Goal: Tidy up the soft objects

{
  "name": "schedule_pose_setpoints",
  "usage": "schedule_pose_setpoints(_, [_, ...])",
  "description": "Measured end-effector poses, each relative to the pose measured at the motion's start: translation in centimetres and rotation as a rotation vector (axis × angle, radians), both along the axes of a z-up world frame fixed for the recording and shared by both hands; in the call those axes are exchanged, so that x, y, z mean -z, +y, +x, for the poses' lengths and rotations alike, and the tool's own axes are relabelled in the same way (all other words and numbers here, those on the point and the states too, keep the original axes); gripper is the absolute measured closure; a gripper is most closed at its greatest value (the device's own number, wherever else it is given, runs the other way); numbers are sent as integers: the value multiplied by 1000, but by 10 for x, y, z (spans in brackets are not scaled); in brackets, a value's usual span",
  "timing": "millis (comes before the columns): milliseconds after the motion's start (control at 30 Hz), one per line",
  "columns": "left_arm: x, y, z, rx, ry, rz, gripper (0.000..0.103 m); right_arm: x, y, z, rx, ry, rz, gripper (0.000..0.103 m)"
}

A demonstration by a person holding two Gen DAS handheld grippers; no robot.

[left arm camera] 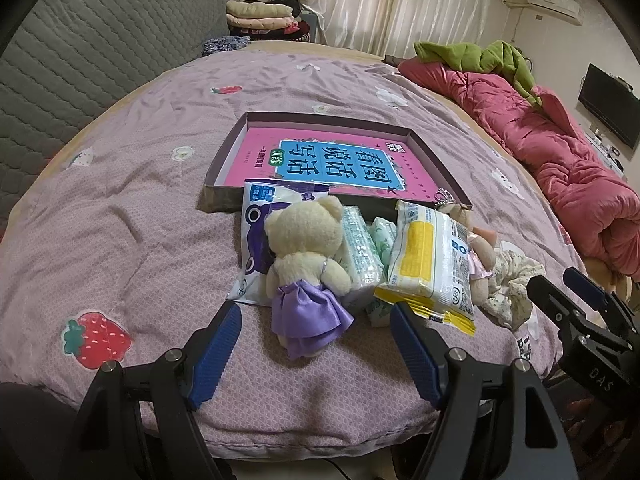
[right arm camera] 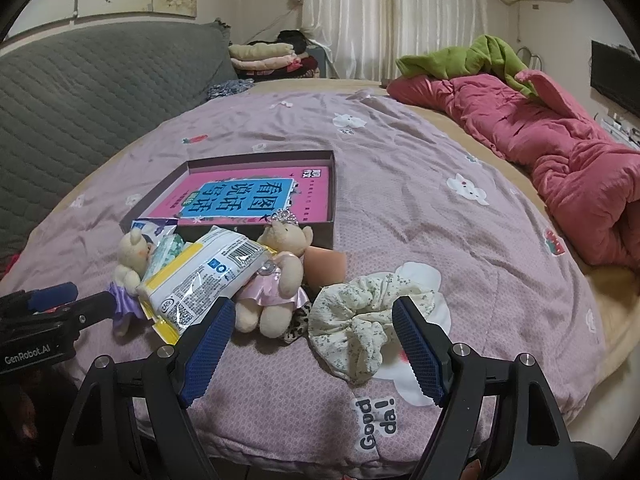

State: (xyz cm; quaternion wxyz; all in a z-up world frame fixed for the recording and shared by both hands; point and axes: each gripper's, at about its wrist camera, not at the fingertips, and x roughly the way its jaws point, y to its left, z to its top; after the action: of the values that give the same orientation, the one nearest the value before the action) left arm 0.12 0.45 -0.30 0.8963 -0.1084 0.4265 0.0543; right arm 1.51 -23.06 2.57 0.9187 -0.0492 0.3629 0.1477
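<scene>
A heap of soft things lies on the lilac bedspread in front of a shallow box [left arm camera: 221, 198] [right arm camera: 322, 235] that holds a pink book. In the heap are a cream bear in a purple dress [left arm camera: 304, 248] [right arm camera: 129, 258], a purple-and-white pack [left arm camera: 256, 216], green tissue packs [left arm camera: 358, 248], a yellow-and-white pack [left arm camera: 428, 264] [right arm camera: 200, 276], a bear in a pink dress [right arm camera: 280, 276] [left arm camera: 480, 254] and a floral scrunchie [right arm camera: 360, 312] [left arm camera: 516, 280]. My left gripper [left arm camera: 316, 354] is open just short of the purple-dress bear. My right gripper [right arm camera: 314, 346] is open, just short of the scrunchie.
A peach block [right arm camera: 325, 266] and a leopard-print piece [right arm camera: 298, 325] lie by the pink-dress bear. A crumpled pink duvet [right arm camera: 560, 152] with a green blanket [right arm camera: 472, 56] fills the bed's right side. A grey quilted headboard [left arm camera: 80, 60] stands left. The bed's edge runs just below both grippers.
</scene>
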Motion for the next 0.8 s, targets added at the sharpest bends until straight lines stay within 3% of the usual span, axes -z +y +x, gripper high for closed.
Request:
schedule_pose_setpoints(167, [-4, 0, -1, -4, -27, 29, 27, 0, -1, 0, -4, 14, -9, 22])
schedule_pose_setpoints(433, [-2, 1, 0, -3, 5, -7, 27, 0, -1, -1, 2, 7, -9, 22])
schedule_pose_setpoints(567, [-1, 2, 0, -5, 14, -15, 27, 1, 0, -1, 0, 17, -71, 22])
schedule_pose_setpoints(800, [5, 12, 4, -28, 23, -34, 27, 4, -5, 1, 16, 48, -4, 22])
